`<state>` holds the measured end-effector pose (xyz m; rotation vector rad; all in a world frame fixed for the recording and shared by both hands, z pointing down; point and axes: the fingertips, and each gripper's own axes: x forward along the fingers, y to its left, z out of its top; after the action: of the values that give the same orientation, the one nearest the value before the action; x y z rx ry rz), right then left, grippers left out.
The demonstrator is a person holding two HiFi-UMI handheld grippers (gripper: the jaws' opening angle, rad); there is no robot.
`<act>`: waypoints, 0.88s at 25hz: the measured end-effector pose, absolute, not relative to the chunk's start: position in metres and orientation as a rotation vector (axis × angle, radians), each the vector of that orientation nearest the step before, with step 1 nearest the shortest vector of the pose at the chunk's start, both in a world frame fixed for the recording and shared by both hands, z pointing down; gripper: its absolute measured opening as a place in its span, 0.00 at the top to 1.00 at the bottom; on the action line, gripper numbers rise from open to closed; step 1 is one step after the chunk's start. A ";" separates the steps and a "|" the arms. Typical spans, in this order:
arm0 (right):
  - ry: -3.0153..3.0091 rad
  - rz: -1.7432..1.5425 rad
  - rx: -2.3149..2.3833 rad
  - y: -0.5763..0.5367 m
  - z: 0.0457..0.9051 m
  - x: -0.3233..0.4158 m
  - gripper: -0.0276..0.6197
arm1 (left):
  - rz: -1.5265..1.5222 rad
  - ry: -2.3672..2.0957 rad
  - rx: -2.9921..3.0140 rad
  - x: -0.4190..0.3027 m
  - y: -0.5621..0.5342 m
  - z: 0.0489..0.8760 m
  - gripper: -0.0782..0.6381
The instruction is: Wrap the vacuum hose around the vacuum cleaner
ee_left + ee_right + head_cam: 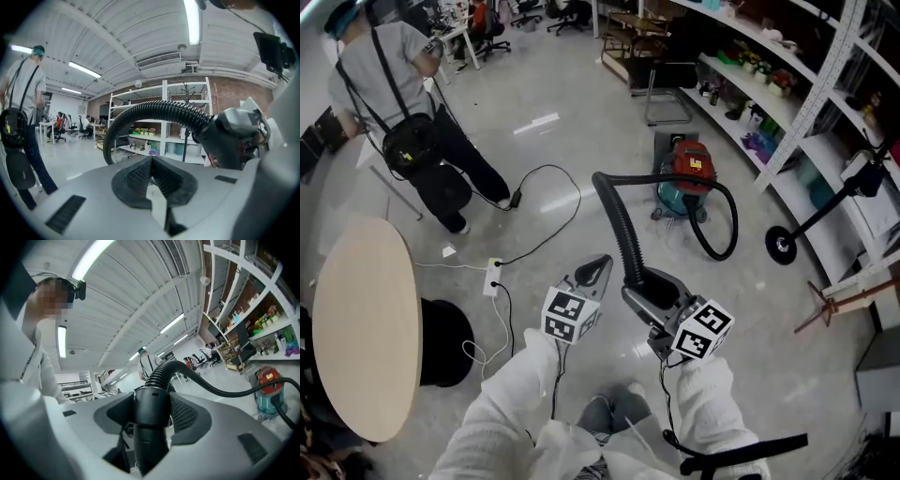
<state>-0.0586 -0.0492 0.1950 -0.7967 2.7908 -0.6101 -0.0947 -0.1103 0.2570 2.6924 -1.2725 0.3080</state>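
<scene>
At eight o'clock in the head view a round table (366, 328) stands beside a black round object (445, 342). At eleven o'clock a person (403, 103) stands on the floor, and a corded power strip (493, 277) lies between that person and the centre. The left claw (602, 264) is closed on nothing and sits just beside the right one. The right claw (645, 289) is clamped on the black end cuff of the hose (617, 220). The hose rises toward twelve o'clock, bends, and loops across the floor to the vacuum cleaner (686, 178) at one o'clock, well apart from both claws. A chair (670, 89) stands behind the vacuum cleaner, and shelves (787, 103) run along two o'clock. A black stand (783, 244) with a round base sits at three o'clock.
</scene>
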 end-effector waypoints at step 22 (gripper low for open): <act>2.621 -0.312 -1.120 -0.245 0.052 0.175 0.59 | 0.300 -1.221 2.748 0.080 -0.316 0.164 0.89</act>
<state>0.1746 -0.2449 0.0516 -1.1204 2.6206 -0.3123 0.0799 -0.3164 0.1641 2.7476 -1.2212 0.3002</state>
